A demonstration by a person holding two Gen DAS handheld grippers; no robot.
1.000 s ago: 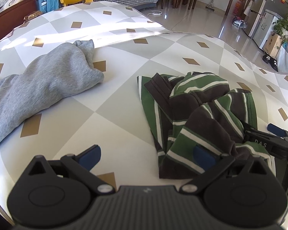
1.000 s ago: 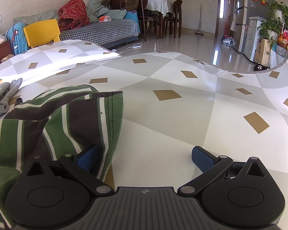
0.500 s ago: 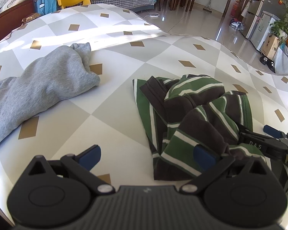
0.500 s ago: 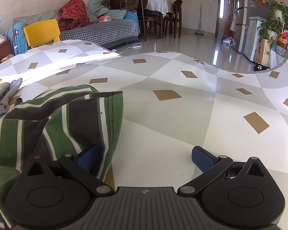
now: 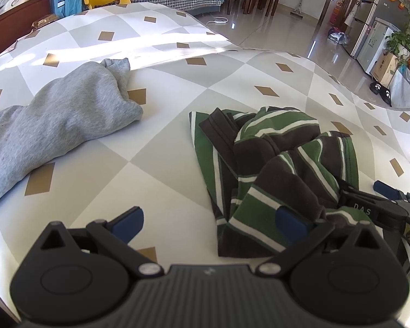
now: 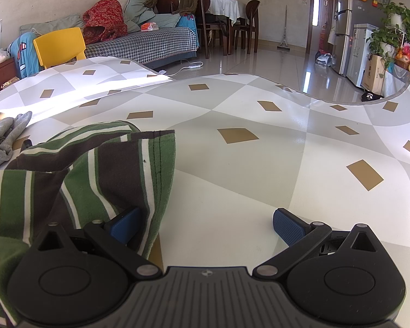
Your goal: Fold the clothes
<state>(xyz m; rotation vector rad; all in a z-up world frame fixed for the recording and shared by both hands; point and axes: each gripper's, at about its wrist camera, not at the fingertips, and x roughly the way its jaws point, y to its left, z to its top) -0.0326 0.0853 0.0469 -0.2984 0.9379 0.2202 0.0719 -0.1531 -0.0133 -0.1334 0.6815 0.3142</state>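
Crumpled in a heap on the checked worktop (image 5: 177,125): a green, brown and white striped garment (image 5: 281,164), its folds hiding which part is sleeve, hem or collar. Left gripper (image 5: 209,222) low at the near edge, fingers spread wide and holding nothing; left pad (image 5: 128,222) over bare worktop, right pad (image 5: 289,221) in front of the striped cloth, contact hard to judge. Right gripper (image 6: 205,225) also spread wide, nothing clamped; its left pad (image 6: 125,225) partly buried behind a hanging fold of the striped garment (image 6: 95,169), right pad (image 6: 288,225) over bare worktop (image 6: 259,180). From the left wrist view, only a part of the right gripper (image 5: 382,205) visible, cut off at the frame edge and half covered by cloth. Well apart to the left, a grey sweatshirt (image 5: 49,125), running out of frame; just its tip (image 6: 5,136) visible from the right wrist view. Beyond the worktop, a yellow chair (image 6: 60,45), lower part hidden.
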